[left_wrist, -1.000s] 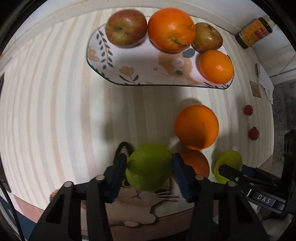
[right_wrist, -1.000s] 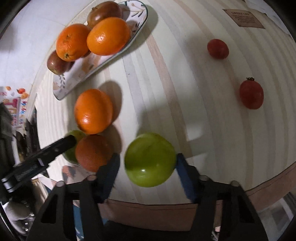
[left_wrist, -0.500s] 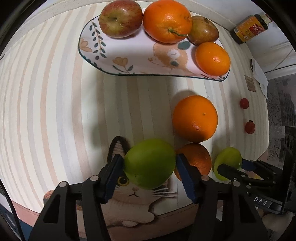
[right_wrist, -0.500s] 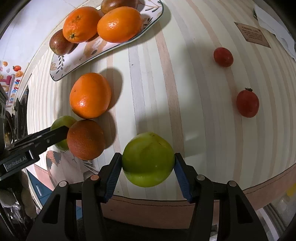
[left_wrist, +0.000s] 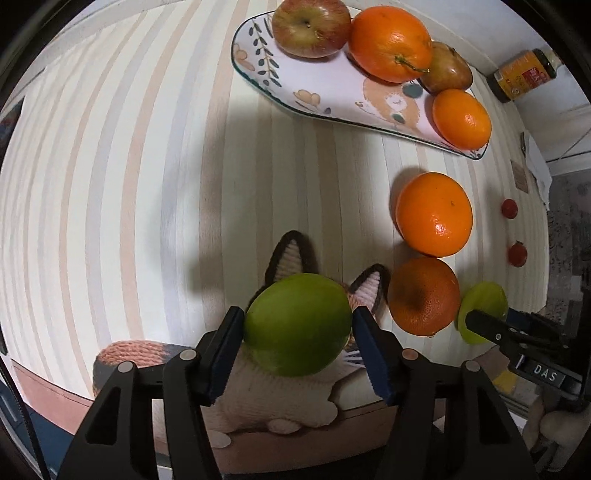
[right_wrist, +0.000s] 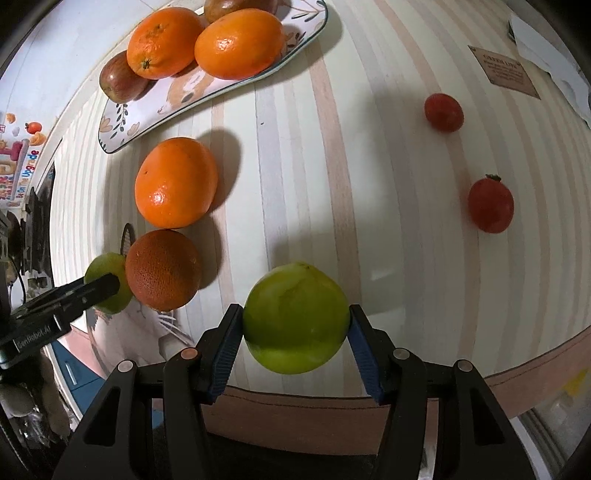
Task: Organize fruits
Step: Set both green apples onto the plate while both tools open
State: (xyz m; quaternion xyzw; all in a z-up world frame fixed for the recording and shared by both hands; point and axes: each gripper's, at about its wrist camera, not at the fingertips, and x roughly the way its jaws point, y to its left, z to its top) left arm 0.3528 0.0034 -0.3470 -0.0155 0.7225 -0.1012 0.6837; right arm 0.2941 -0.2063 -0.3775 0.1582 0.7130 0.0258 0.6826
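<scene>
My left gripper [left_wrist: 298, 316] is shut on a green fruit [left_wrist: 297, 332], both blue pads against its sides, just above a knitted cat coaster [left_wrist: 288, 398]. My right gripper [right_wrist: 295, 317] is shut on a second green fruit [right_wrist: 295, 317] over the striped table near its front edge. Between the two lie a dark orange [right_wrist: 162, 269] and a bright orange [right_wrist: 175, 182], loose on the table. A patterned plate [left_wrist: 332, 96] at the back holds an apple [left_wrist: 310, 26], two oranges and a brownish fruit.
Two small red tomatoes [right_wrist: 443, 112] [right_wrist: 490, 205] lie on the table to the right. A jar [left_wrist: 524, 75] stands at the far right corner, a brown card [right_wrist: 506, 70] near it. The table's front edge [right_wrist: 517, 373] runs just under both grippers.
My left gripper has carried its green fruit leftward, so more of the cat coaster shows beneath it. The fruit sits deeper between the pads. The right gripper has rolled a little, still gripping.
</scene>
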